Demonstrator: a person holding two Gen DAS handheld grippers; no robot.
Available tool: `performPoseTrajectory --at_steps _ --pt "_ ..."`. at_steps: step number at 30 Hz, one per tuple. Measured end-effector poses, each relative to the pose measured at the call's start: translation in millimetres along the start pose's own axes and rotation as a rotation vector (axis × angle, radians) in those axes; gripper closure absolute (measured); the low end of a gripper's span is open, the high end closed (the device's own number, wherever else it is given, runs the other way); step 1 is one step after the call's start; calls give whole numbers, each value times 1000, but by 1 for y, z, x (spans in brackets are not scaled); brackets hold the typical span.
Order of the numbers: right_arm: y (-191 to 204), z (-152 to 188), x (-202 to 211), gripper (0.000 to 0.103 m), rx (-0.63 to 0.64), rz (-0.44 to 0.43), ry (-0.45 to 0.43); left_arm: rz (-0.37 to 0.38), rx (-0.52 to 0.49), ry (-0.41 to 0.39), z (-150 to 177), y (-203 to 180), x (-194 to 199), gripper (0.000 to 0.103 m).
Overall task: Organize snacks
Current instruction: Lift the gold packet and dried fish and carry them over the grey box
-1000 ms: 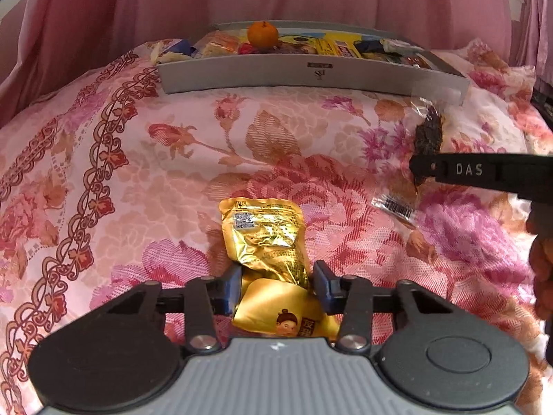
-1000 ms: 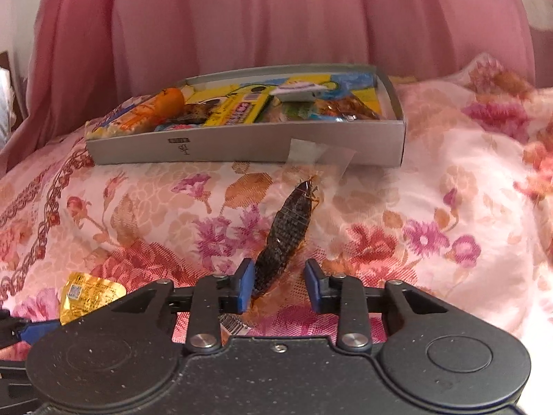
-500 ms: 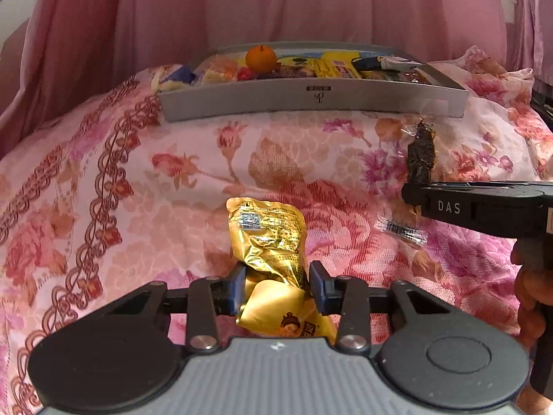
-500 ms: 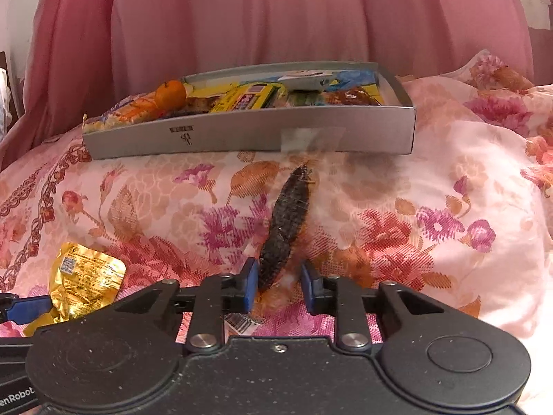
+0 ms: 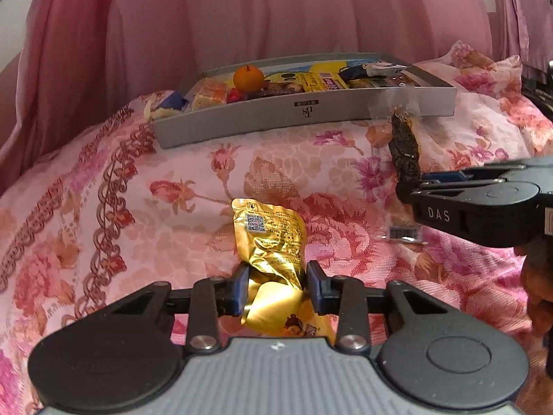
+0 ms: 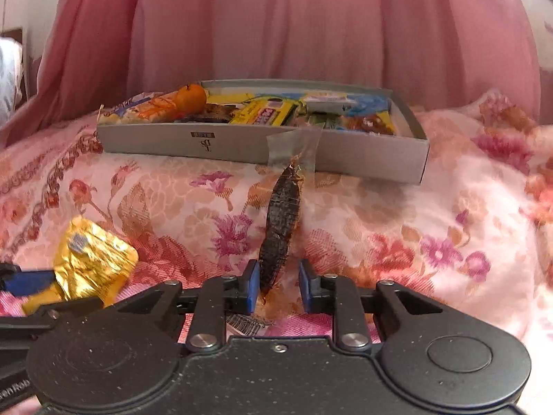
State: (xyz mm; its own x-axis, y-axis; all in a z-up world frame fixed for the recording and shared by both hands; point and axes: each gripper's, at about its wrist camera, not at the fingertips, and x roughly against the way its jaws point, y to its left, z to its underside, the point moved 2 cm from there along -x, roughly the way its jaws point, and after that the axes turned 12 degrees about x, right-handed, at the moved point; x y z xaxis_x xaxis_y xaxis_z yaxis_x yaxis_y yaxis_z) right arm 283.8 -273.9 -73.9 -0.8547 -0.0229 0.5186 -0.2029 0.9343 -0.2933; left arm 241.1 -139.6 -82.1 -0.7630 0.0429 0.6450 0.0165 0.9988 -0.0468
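A crumpled gold snack packet [image 5: 269,235] sticks forward out of my left gripper [image 5: 276,285], which is shut on its lower half. My right gripper [image 6: 278,285] is shut on a dark dried snack in a clear wrapper [image 6: 281,214], which points toward the box. The left wrist view shows the right gripper [image 5: 408,186] from the side, with the dark snack [image 5: 404,145] standing up from it. The gold packet [image 6: 93,263] shows at the left of the right wrist view. At the back sits a grey box [image 5: 304,114] [image 6: 242,145] holding several snacks and an orange [image 5: 248,77].
Everything rests on a soft pink floral bedspread [image 5: 145,207] that bulges and slopes away at the sides. A pink curtain [image 5: 276,10] hangs right behind the box. A person's hand [image 5: 535,283] holds the right gripper at the right edge.
Both pairs of fingers have closed in tighter on their packets. The two grippers have risen and tilted, and the dark snack's wrapper top now overlaps the box's front wall.
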Motion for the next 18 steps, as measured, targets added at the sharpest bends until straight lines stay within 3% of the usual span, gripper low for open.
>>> performPoseTrajectory --at_steps 9,16,18 --pt "17 -1 10 82 179 72 -45 -43 -83 -41 -7 -1 9 69" --pt "22 4 10 83 220 75 -70 -71 -116 -38 -8 -4 8 69" --pt "24 2 12 89 224 72 -82 -74 -131 -48 -8 -6 10 69"
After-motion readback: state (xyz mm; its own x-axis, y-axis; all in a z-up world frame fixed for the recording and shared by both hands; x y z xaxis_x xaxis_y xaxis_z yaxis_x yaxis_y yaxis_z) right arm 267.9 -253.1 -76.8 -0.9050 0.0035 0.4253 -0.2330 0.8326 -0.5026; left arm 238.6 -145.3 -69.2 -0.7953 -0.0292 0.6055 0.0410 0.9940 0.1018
